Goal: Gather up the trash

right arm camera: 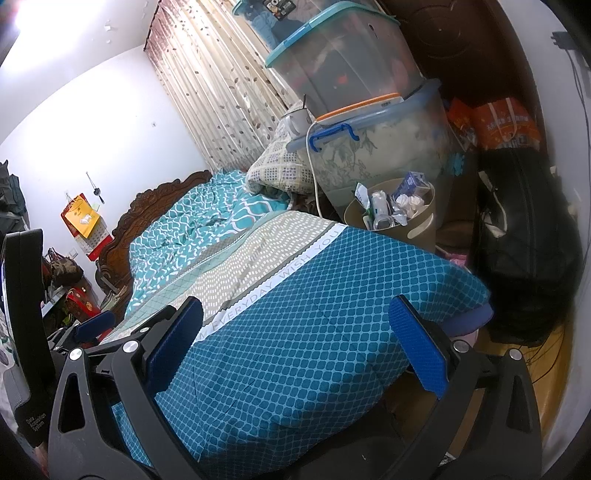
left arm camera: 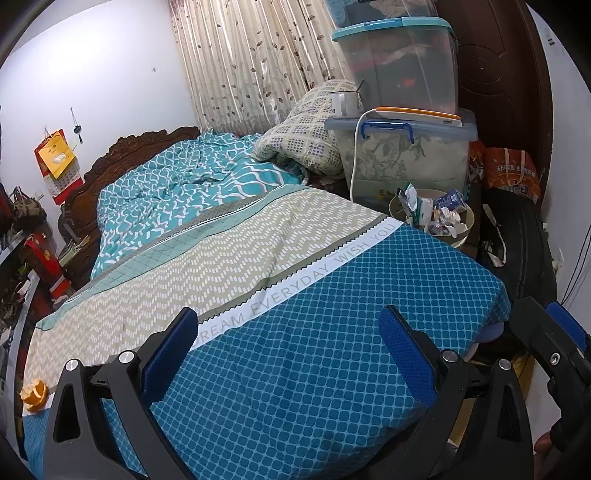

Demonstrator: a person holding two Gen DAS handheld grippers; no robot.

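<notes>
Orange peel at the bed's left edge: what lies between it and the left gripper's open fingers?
In the left wrist view, only bare bedspread separates the orange peel from the left gripper. Nothing else lies there.

Brightness: decent indoor light, colours on the bed (left arm camera: 295, 332) read fine
Source: daylight glowing through the curtain (right arm camera: 221, 92) behind the headboard
Glare: wall (right arm camera: 22, 29) left of the curtain blows out white in the right wrist view
Shadows: soft, darkest right of the bed by the door (left arm camera: 491, 74)
Distortion: heavy fisheye bending, black vignette corners
Focus: mostly sharp
</notes>
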